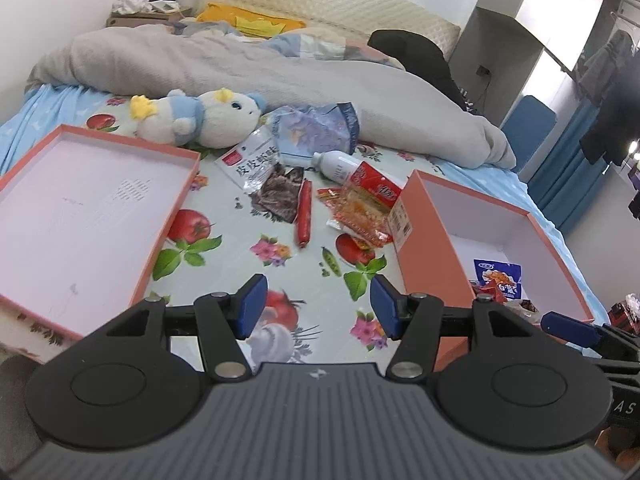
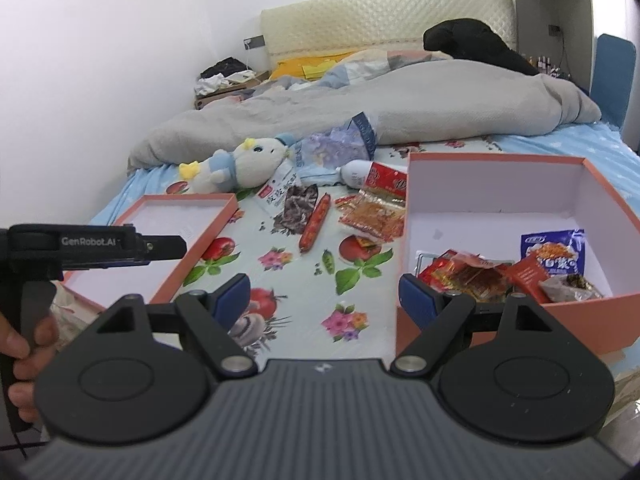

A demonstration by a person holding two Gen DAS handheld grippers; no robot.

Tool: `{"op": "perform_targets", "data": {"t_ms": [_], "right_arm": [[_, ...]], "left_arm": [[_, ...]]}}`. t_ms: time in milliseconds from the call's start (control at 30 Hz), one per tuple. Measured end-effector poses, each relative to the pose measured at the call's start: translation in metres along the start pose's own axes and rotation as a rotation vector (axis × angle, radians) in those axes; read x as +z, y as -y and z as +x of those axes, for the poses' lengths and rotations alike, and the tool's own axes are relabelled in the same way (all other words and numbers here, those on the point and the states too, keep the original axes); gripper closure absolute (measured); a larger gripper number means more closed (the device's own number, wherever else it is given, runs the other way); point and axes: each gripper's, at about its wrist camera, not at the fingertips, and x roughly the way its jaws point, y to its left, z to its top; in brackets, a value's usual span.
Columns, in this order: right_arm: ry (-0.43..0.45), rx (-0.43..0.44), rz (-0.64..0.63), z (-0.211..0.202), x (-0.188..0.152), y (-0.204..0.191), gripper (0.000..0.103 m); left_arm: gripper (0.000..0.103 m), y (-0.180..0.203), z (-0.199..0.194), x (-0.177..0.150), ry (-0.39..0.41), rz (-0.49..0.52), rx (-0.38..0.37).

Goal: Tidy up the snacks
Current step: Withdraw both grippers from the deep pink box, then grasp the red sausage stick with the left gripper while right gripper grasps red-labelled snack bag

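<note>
Ahead of the left gripper [image 1: 316,306], whose fingers are spread and empty, the sausage [image 1: 304,213] and loose snacks [image 1: 362,210] lie on the bed. Right of the right gripper [image 2: 322,300], fingers also spread, stands the box [image 2: 416,312]; its wall may catch a finger.

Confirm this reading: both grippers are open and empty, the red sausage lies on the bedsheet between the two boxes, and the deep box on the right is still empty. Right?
Not quite. The deep box already holds several snack packets, as the right wrist view shows. The rest stands: left gripper and right gripper open and empty, sausage on the sheet.
</note>
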Motion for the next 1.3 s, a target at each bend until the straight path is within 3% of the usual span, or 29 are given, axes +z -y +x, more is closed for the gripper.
{"op": "perform_targets", "data": {"t_ms": [467, 700, 1033, 1300], "right_arm": [[0.002, -0.029, -0.034, 0.027, 0.013, -0.032, 0.021], [0.020, -0.042, -0.010, 0.053, 0.027, -0.034, 0.021], [0.003, -0.033, 0.005, 0.127, 0.045, -0.020, 0.021], [-0.030, -0.044, 0.036, 0.199, 0.066, -0.015, 0.021]], "left_arm": [[0.040, -0.033, 0.037, -0.002, -0.019, -0.038, -0.058], [0.040, -0.044, 0.074, 0.001, -0.072, -0.040, -0.081], [0.040, -0.047, 0.146, 0.021, -0.090, -0.035, -0.074], [0.041, -0.053, 0.211, 0.036, -0.149, -0.032, -0.088]]}}
